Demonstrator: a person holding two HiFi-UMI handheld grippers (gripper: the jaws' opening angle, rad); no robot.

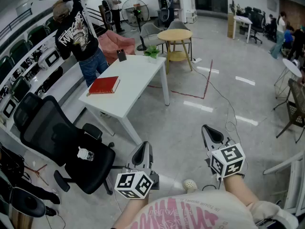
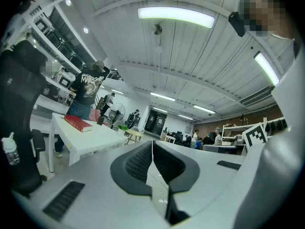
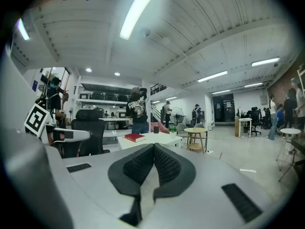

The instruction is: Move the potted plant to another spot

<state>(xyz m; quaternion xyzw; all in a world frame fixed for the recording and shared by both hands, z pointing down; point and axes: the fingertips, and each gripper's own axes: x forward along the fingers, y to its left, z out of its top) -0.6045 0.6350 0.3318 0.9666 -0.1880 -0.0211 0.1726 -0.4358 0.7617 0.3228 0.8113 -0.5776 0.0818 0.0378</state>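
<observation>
The potted plant (image 1: 152,53), green leaves in a small pot, stands at the far end of the white table (image 1: 138,75), beyond a red book (image 1: 104,85). A black office chair (image 1: 47,128) stands by the table's near corner. The left gripper (image 1: 143,151) and right gripper (image 1: 210,133) are both closed and empty.

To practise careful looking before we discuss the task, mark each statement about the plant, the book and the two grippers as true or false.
1. The potted plant stands on the white table. True.
2. The left gripper holds the plant. False: its jaws are shut on nothing, well away from the table.
3. The red book lies on the round wooden table. False: it lies on the white table.
4. The right gripper is shut and empty. True.
</observation>
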